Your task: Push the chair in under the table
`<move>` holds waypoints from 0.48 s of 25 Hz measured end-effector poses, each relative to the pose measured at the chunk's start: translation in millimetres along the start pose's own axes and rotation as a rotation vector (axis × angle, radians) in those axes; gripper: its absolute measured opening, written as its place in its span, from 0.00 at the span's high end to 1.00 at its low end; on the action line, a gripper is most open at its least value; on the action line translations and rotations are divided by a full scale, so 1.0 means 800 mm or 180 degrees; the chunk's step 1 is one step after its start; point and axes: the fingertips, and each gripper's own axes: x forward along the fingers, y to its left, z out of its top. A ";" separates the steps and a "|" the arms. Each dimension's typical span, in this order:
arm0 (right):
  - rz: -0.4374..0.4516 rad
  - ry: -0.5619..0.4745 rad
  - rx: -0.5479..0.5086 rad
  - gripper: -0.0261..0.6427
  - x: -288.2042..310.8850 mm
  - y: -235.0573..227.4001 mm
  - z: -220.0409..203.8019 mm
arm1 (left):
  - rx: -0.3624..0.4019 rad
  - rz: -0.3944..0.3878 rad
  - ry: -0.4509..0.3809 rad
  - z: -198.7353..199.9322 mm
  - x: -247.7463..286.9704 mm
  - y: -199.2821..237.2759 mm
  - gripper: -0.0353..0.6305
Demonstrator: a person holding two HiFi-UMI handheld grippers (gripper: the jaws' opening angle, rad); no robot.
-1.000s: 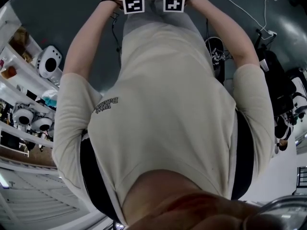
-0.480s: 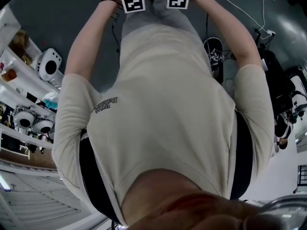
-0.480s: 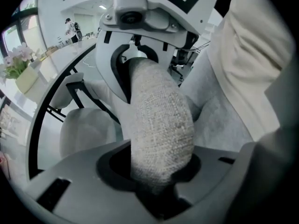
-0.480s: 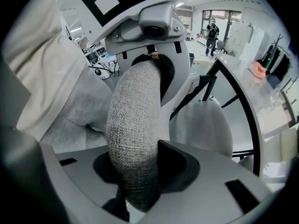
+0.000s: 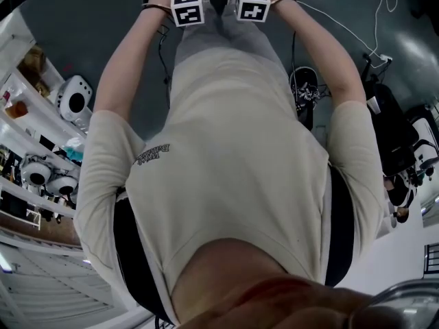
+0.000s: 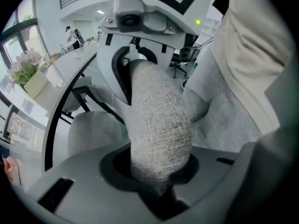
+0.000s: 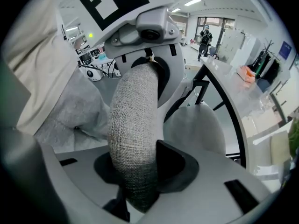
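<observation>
Both tongs are on the grey woven backrest rim (image 6: 159, 120) of the chair, one beside the other, and each gripper view shows the other tongs further along the same rim. The left tongs (image 6: 159, 176) are closing with the padded rim between the jaws, and the fabric fills the gap there. The right tongs (image 7: 140, 171) are closing too, and the dark pad on one side presses against the weave. So both hold the rim with the jaws about half way open.

The person stands close behind the chair with both arms stretched forward. Past the rim I see the chair seat (image 7: 196, 125). It lies just beside the dark curved edge of the white surface (image 7: 243, 101), and it seems not to be under that edge yet.

I judge that the step in hand is taking a firm hold for the push, or the beginning of the push. The next move calls for both hands to press forward evenly toward the edge of the surface. The hold should be firm, so that the chair goes straight and does not turn.
</observation>
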 end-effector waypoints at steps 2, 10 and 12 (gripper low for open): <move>-0.0033 -0.0031 0.0035 0.74 0.002 -0.005 0.007 | 0.0003 0.0035 -0.0006 -0.008 -0.002 0.004 0.78; -0.0006 -0.0102 0.0131 0.73 0.008 -0.019 0.027 | 0.0102 -0.0022 0.0016 -0.032 -0.011 0.016 0.78; 0.0014 -0.0121 0.0157 0.72 0.008 -0.023 0.029 | 0.0118 -0.0034 0.0004 -0.033 -0.013 0.020 0.78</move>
